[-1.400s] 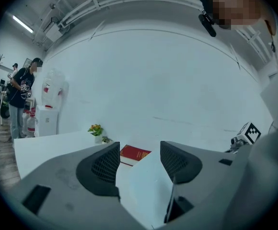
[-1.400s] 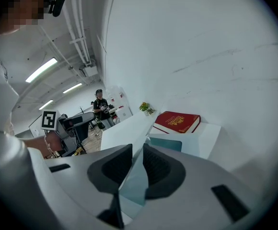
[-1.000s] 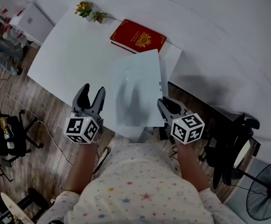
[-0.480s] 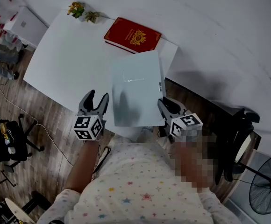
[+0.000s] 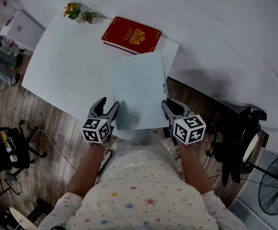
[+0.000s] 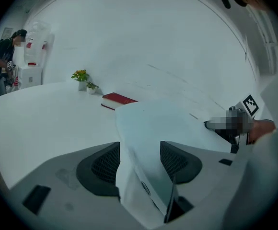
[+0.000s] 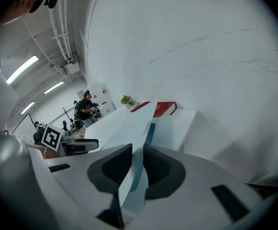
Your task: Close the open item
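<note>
While the right claw [image 5: 167, 107] is clamped on the right edge of the white laptop [image 5: 136, 87], its jaws nearly together on the thin panel, the left claw [image 5: 107, 105] stands with its jaws apart around the laptop's near-left corner. Whether those pads press on it is unclear. The laptop sits at the near edge of the white desk [image 5: 62, 61], its pale lid facing up at a tilt. Farther back a red book [image 5: 132, 35] lies flat, and two small potted plants [image 5: 79, 12] stand at the desk's far corner.
</note>
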`<state>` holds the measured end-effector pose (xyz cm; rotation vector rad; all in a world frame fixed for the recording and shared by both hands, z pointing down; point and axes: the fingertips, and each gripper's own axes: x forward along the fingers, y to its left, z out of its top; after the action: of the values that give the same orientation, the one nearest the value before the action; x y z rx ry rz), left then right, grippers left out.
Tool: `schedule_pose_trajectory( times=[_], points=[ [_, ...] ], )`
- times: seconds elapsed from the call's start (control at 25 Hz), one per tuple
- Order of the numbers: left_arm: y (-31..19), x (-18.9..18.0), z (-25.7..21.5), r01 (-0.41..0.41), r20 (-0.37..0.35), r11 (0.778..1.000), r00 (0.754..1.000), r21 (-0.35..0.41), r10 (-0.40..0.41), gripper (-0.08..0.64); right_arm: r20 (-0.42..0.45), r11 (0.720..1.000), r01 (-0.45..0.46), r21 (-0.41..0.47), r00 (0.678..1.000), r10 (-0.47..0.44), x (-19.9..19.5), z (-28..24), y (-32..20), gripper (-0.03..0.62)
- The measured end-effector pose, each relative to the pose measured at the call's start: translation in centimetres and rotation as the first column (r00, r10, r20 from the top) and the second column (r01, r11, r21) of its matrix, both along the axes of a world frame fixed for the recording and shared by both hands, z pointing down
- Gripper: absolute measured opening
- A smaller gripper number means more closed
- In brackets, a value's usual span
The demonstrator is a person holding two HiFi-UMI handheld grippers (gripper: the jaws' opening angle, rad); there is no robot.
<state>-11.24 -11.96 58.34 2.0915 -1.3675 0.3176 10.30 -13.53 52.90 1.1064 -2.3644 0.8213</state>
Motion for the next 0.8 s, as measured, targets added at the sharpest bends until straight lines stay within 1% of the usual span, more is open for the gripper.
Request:
schedule_pose_trajectory(
  times=[0.12, 0.32, 0.44, 0.6, 0.8],
  points=[
    [0.3, 0.9, 0.7, -0.031, 0.019, 0.999, 0.999, -0.018, 0.032, 0.242, -0.002, 1.0, -0.008, -0.001, 1.0, 0.008, 0.1, 0.2, -0.1, 0.071],
    [0.3, 1.2, 1.0, -0.025, -0.001, 1.0, 1.0, -0.017, 0.025, 0.242, -0.013, 1.0, -0.011, -0.004, 1.0, 0.011, 0.5, 0.6, -0.2, 0.071],
    [0.3, 1.5, 1.3, -0.015, -0.022, 0.999, 1.0, -0.029, 0.015, 0.242, -0.023, 1.0, -0.016, -0.007, 1.0, 0.016, 0.8, 1.0, -0.1, 0.071],
    [0.2, 1.9, 1.5, -0.003, -0.02, 1.0, 1.0, -0.03, 0.003, 0.241, -0.044, 1.0, -0.029, -0.012, 0.999, 0.028, 1.3, 1.7, -0.3, 0.072],
    [0.3, 2.7, 1.5, -0.003, -0.025, 1.0, 1.0, -0.022, 0.003, 0.206, -0.056, 0.999, -0.033, -0.025, 0.998, 0.032, 1.9, 2.6, -0.2, 0.076]
  ],
)
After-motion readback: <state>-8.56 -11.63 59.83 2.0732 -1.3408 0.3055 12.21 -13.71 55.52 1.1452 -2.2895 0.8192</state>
